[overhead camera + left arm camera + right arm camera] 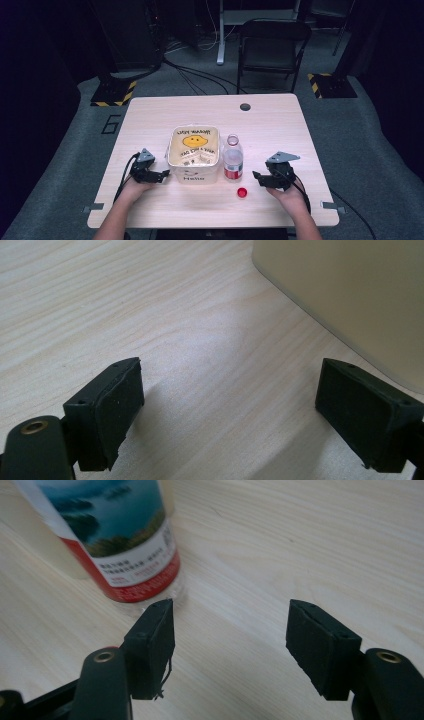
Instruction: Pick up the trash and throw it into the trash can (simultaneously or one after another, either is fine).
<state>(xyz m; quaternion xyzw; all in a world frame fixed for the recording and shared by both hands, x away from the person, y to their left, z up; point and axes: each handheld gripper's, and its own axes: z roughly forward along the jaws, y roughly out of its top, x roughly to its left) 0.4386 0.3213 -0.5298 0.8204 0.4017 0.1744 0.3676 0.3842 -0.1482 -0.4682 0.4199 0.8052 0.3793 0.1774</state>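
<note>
While both grippers rest low on the wooden surface point(150, 205), their jaws are spread wide and nothing is held. A red cap point(242, 192) is seen nearest, just beside the right gripper point(261, 179). Past it stands an uncapped bottle point(233, 158) with a red-banded label, its print too small to read. The left gripper point(161, 175) is just beside a cream tub point(194, 151) marked "Hello", with a smiley face on top.

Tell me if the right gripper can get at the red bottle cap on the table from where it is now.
Probably yes. The red cap lies alone on bare table, just left of the right gripper, whose jaws stand open and empty. The uncapped bottle stands farther back, out of the way.
</note>
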